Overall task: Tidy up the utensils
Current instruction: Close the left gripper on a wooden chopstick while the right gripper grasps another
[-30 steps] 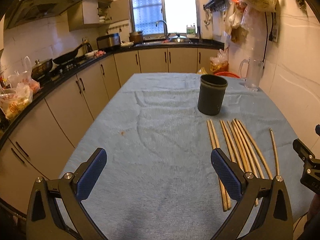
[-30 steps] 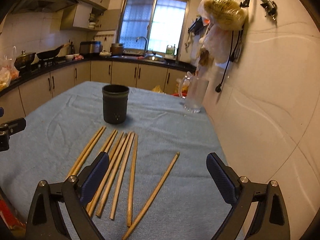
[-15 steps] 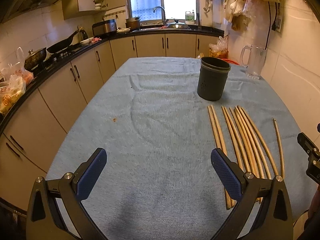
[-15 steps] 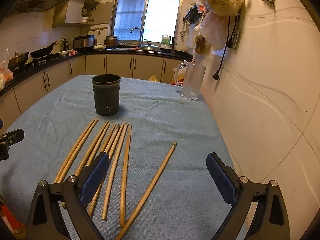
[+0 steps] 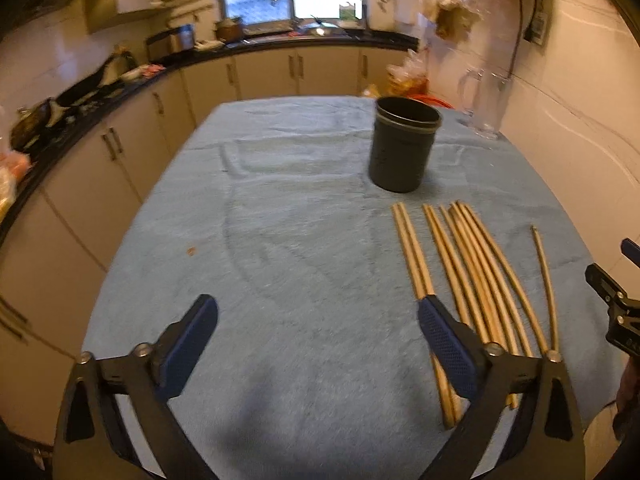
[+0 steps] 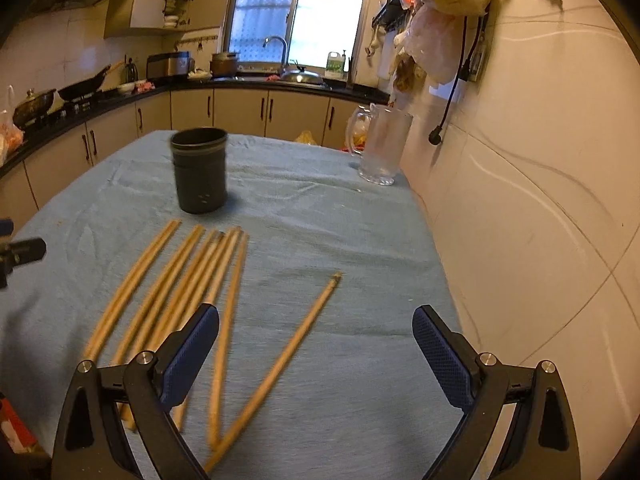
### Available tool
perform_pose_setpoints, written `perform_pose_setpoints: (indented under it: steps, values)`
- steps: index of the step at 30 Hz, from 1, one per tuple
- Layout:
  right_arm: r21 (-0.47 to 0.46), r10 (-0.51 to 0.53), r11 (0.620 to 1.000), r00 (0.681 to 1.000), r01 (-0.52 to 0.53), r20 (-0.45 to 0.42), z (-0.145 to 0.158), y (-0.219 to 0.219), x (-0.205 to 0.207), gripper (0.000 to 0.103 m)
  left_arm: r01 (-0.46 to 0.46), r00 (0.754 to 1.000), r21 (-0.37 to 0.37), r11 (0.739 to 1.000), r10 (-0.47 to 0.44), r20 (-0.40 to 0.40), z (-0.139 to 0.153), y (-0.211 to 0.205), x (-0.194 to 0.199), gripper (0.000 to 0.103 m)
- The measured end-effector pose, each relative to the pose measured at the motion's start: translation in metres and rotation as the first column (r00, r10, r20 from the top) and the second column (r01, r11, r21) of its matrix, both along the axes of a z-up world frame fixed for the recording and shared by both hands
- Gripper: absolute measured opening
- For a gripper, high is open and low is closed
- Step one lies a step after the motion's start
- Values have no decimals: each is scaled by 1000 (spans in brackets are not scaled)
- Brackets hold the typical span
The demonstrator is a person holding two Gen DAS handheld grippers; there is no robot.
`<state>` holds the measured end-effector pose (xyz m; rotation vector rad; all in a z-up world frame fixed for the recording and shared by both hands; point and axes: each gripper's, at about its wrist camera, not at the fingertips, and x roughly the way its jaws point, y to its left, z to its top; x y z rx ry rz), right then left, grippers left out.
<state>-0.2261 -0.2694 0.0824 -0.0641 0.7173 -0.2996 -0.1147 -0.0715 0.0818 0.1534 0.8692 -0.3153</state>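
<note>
- Right now my left gripper (image 5: 318, 338) hangs over the blue-covered bench (image 5: 280, 240), its fingers (image 5: 446, 346) spread wide with nothing between them.
- My right gripper (image 6: 316, 350) is likewise spread and empty — one stray chopstick (image 6: 280, 364) lies slantwise in the gap between its fingers (image 6: 440, 356).
- The chopsticks (image 5: 468, 276) lie flat on the cloth in a loose fan, just in front of the dark utensil cup (image 5: 402, 148).
- That cup stands upright near the middle of the bench, apart from the sticks' tips.
- A clear glass mug (image 6: 382, 146) stands by the wall on the far right edge.
- From the left view I see the right gripper's edge (image 5: 616, 308) beside the sticks — both views are a little blurred.
</note>
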Motion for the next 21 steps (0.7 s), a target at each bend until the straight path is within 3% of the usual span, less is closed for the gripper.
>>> perform_pose_setpoints:
  steps: [2,5,10,13,17,21]
  values:
    - [18,-16,1000,1000,17,-26,-2,-14,6,99,33,997,-3,999,-33,-74,-9,-11,16,73]
    - [98,-31,994,998,37,-59,-7,-34,15,95,55,982,-2,998,-55,-182,-27,-27,37,55]
    - [188,-39,980,991,64,-130,-20,-54,34,83,79,968,-35,996,-85,-236,-46,-53,63,51]
    - [252,-41,965,988,78,-149,-28,-61,40,82,80,963,-66,995,-94,-252,-54,-65,75,50]
    - [295,-43,951,987,88,-157,-35,-63,44,81,92,959,-48,995,-101,-266,-66,-77,86,36]
    - [302,-35,949,985,86,-171,-42,-60,50,79,99,969,4,995,-96,-229,-67,-83,86,23]
